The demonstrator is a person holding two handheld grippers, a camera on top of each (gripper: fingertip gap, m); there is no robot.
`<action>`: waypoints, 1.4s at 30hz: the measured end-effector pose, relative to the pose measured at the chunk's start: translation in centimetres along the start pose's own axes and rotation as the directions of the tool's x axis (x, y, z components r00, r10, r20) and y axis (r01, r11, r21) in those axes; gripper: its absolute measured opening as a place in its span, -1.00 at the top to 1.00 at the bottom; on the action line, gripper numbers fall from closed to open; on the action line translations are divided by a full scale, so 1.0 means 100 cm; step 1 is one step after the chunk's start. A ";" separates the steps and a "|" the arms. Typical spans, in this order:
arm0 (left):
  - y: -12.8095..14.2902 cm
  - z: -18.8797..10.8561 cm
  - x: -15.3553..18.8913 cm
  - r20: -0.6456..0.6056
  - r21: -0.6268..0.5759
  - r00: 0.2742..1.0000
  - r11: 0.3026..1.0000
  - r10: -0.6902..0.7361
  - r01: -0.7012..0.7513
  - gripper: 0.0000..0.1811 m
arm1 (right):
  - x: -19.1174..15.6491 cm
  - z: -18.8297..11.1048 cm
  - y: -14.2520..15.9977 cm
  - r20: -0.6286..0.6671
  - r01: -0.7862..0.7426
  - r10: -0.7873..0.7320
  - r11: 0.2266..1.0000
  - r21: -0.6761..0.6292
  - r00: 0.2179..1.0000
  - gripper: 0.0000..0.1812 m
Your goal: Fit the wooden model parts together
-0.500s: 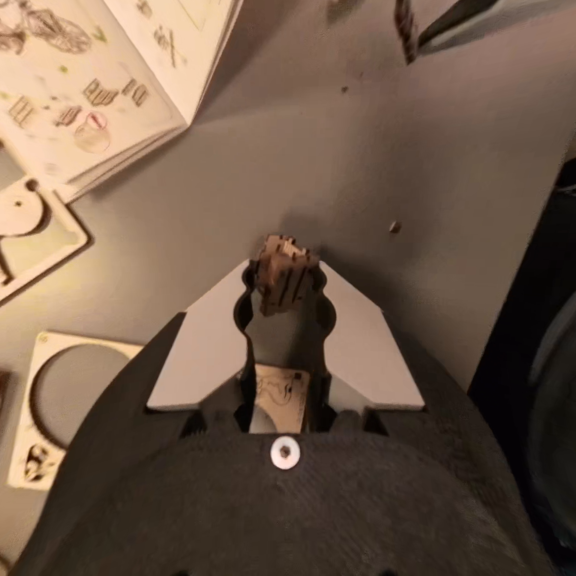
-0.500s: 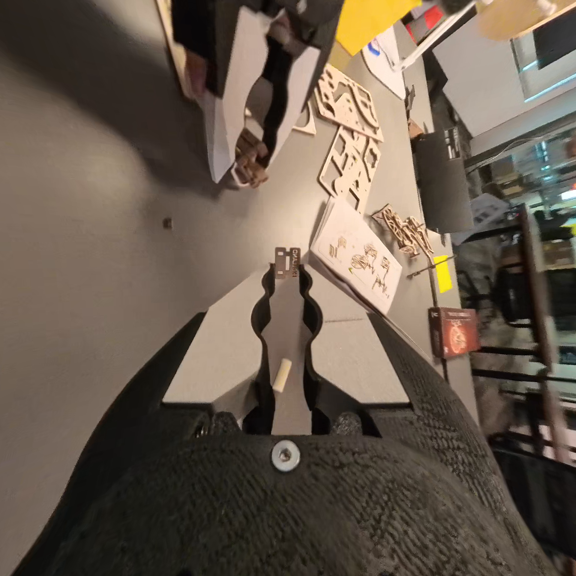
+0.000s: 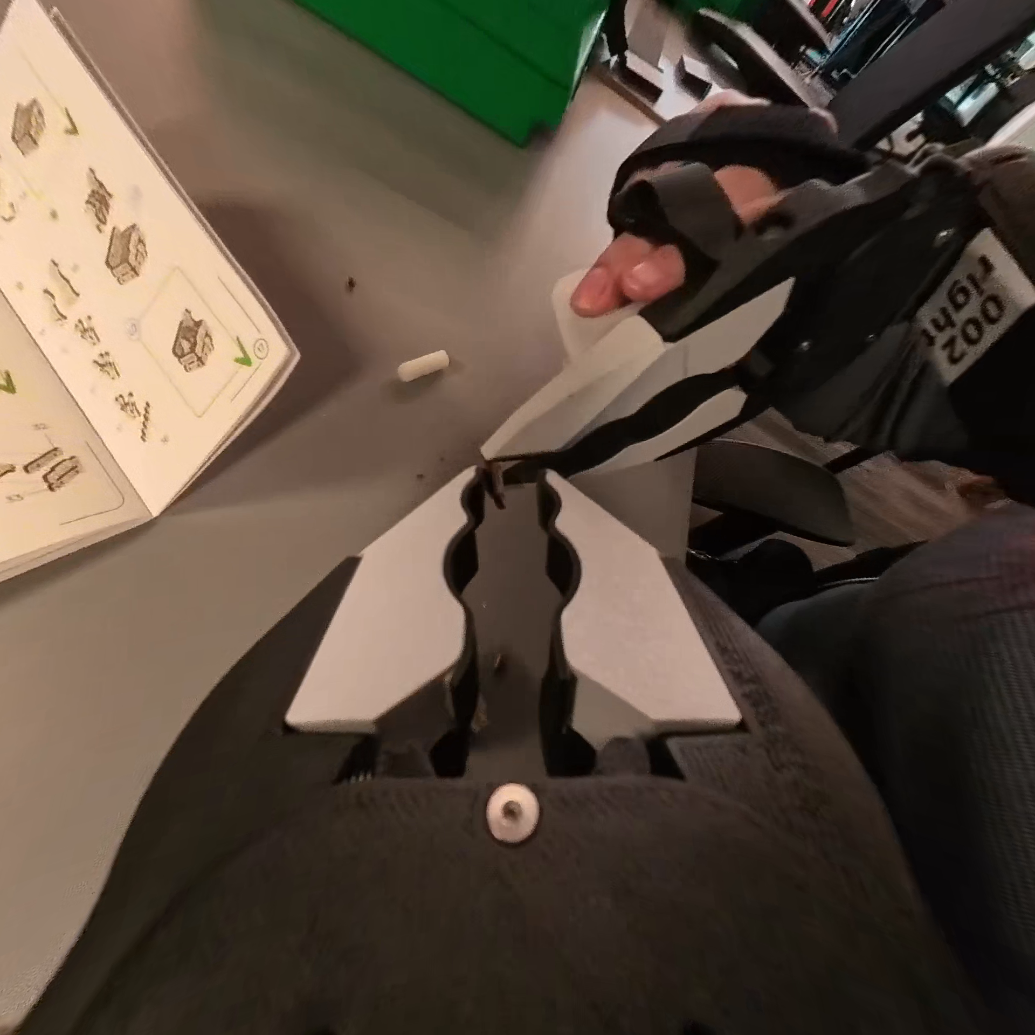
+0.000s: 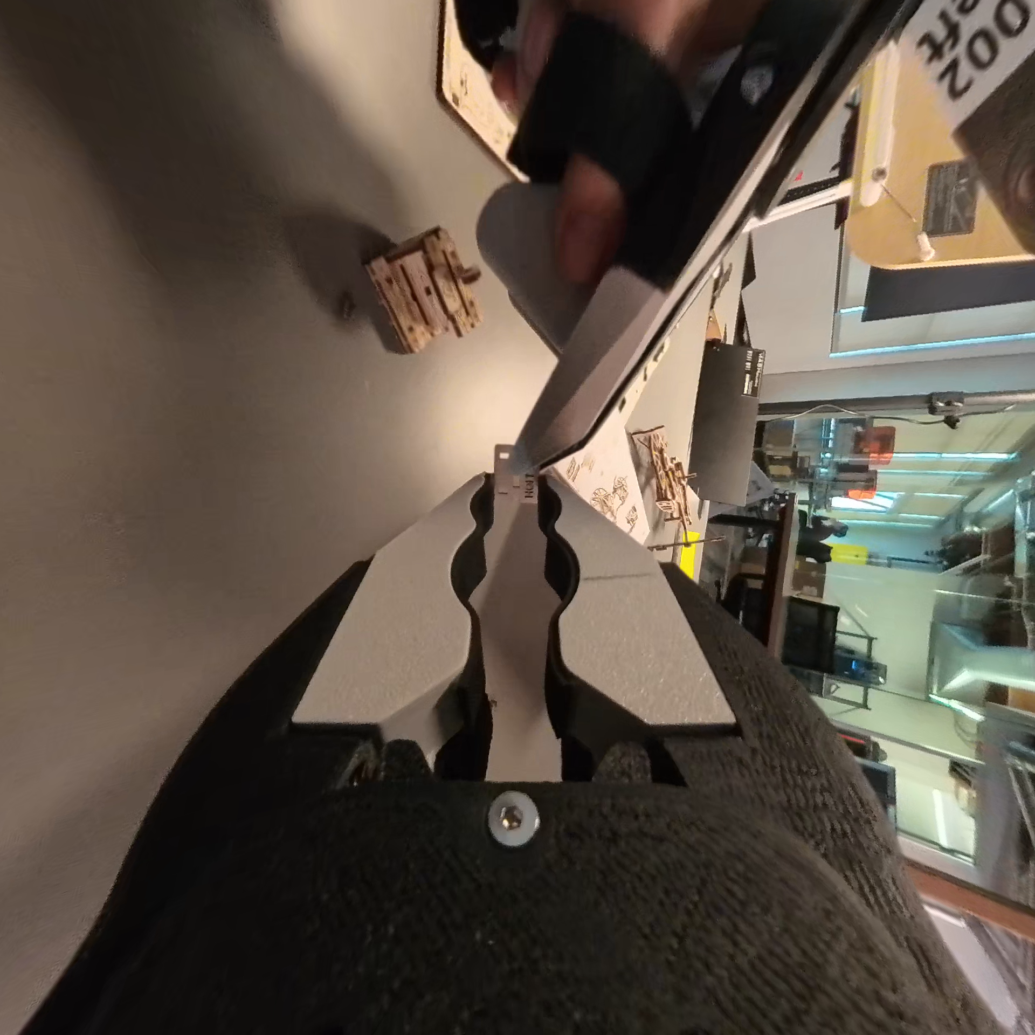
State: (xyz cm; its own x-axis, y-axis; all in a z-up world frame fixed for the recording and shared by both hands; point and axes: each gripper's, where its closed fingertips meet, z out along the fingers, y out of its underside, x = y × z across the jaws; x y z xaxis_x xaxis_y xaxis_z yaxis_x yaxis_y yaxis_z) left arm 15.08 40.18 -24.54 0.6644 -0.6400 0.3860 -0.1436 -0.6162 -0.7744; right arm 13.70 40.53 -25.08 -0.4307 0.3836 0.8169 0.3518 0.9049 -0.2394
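Gone from the left gripper [image 3: 511,487] is the wooden block [image 4: 423,291] it gripped half a second ago. The block now sits on the grey table [image 3: 336,196], forward and to the left of the right gripper [image 4: 512,480] and well apart from both tools. The left gripper has swung across, so its tips now meet the right gripper's tips. The right gripper is closed on a small flat wooden piece [image 4: 512,489], pinched across its width at the very fingertips. The piece's long axis runs forward along the fingers, and its far end pokes out past them. The left gripper stands partly open and holds nothing. In its own view the piece shows edge-on, a thin dark sliver just inside its left fingertip, with a clear gap to the other finger. From the right wrist view, one left finger comes down at a slant from above and to the right and touches the protruding end. The next move looks like a handover or a regrip, and it turns on that edge-on alignment: the left jaws need to close across the thin faces of the piece. A white peg [image 3: 423,365] and an open instruction booklet [image 3: 112,280] lie ahead and to the left of the left gripper, untouched.
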 end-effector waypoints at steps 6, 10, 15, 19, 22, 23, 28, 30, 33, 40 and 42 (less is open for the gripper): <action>-0.014 -0.003 -0.008 0.010 0.110 1.000 0.994 0.000 -0.001 0.99 | 0.009 -0.004 0.029 -0.010 -0.356 0.356 0.934 0.005 0.934 0.57; -0.029 -0.015 -0.012 0.020 0.250 0.999 0.968 -0.027 0.021 0.99 | -0.012 -0.004 0.079 0.096 -0.805 0.808 0.589 -0.075 0.582 0.63; -0.039 -0.017 -0.011 -0.002 0.339 0.999 0.940 -0.049 0.047 0.99 | -0.037 0.004 0.101 0.112 -0.859 0.881 0.474 -0.193 0.461 0.74; -0.052 -0.022 -0.013 -0.012 0.438 0.997 0.896 -0.077 0.075 0.99 | -0.034 0.008 0.104 0.085 -0.866 0.892 0.451 -0.214 0.444 0.92; -0.068 -0.032 -0.014 0.005 0.581 0.994 0.809 -0.109 0.086 0.99 | 0.008 0.001 0.087 -0.018 -0.892 0.892 0.451 -0.037 0.452 0.92; -0.072 -0.033 -0.015 0.018 0.616 0.992 0.783 -0.122 0.085 0.99 | 0.028 -0.006 0.069 -0.021 -0.889 0.892 0.452 0.076 0.452 0.92; -0.079 -0.037 -0.014 0.029 0.690 0.988 0.718 -0.153 0.091 0.99 | 0.074 -0.031 0.018 -0.181 -0.752 0.795 0.607 0.258 0.580 0.92; -0.079 -0.036 -0.014 0.022 0.686 0.988 0.721 -0.154 0.097 0.99 | 0.076 -0.033 0.013 -0.220 -0.720 0.756 0.655 0.229 0.617 0.92; -0.080 -0.037 -0.012 0.019 0.689 0.989 0.718 -0.149 0.095 0.99 | 0.079 -0.035 0.014 -0.258 -0.703 0.729 0.682 0.202 0.634 0.93; -0.081 -0.036 -0.009 0.016 0.687 0.990 0.721 -0.141 0.092 0.99 | 0.077 -0.033 0.018 -0.310 -0.671 0.675 0.729 0.138 0.670 0.92; -0.081 -0.036 -0.009 0.020 0.688 0.990 0.720 -0.141 0.089 0.99 | 0.075 -0.032 0.015 -0.301 -0.660 0.664 0.740 0.131 0.685 0.92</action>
State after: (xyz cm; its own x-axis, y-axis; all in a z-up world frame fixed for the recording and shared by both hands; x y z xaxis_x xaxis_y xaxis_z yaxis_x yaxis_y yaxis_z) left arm 12.98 44.15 -16.81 0.6922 -0.5378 0.4812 0.4600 -0.1849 -0.8684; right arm 13.65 44.19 -17.61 0.1892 0.8077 0.5584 0.4356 0.4406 -0.7849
